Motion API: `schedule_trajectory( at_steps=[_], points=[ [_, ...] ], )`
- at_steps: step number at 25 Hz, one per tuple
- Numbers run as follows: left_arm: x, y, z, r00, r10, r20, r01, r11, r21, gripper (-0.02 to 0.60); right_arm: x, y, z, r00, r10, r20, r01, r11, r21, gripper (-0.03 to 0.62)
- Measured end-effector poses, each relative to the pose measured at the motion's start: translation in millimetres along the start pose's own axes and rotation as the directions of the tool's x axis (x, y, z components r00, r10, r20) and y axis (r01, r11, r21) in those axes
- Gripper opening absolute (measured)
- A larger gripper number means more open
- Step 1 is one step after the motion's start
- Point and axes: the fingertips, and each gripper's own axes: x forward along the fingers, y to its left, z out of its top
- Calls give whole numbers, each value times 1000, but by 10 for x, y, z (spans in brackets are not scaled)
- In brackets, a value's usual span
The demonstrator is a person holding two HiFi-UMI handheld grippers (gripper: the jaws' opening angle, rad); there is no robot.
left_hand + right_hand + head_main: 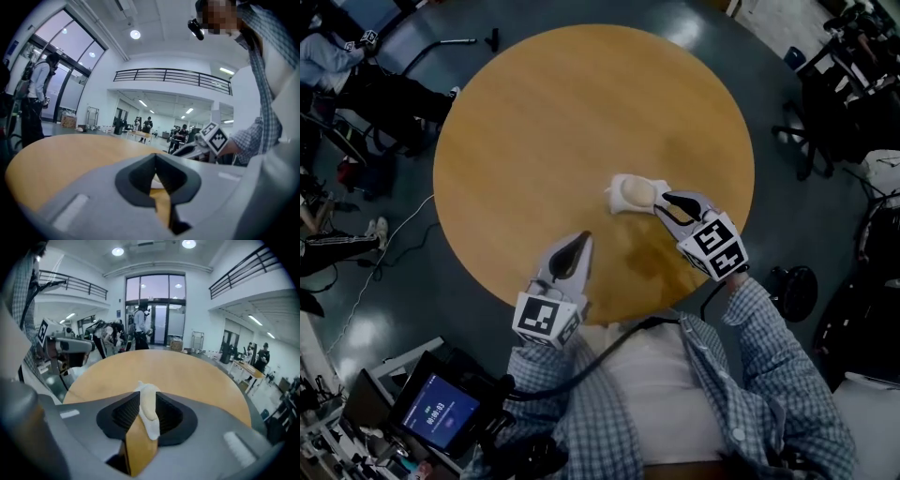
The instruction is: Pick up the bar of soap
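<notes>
At the lower left of centre in the head view, the left gripper [582, 240] hangs over the near part of the round wooden table [581, 103]. Its jaws are clenched together on nothing. To its right, just past the table's middle, the pale bar of soap [634, 194] lies flat on the wood. Further right, the right gripper [662, 198] meets the soap's right end, its jaws released and parted a little, with that end in the narrow gap between them.
</notes>
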Motion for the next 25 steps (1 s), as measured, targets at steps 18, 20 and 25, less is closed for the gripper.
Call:
schedule_trajectory(
  at_steps=[18,20,25],
  points=[
    [-10,118,-99,996,90,-10,-90,995,-37,-2,901,18,-246,908,165,-386,-285,918,-277,305],
    [-8,111,-94,996,87,-8,-87,996,-36,-2,898,66,-282,897,207,-391,-312,923,-226,313],
    [-7,103,-107,996,91,-23,-92,995,-39,-2,983,125,-401,870,232,-435,-354,908,-224,351]
  ],
)
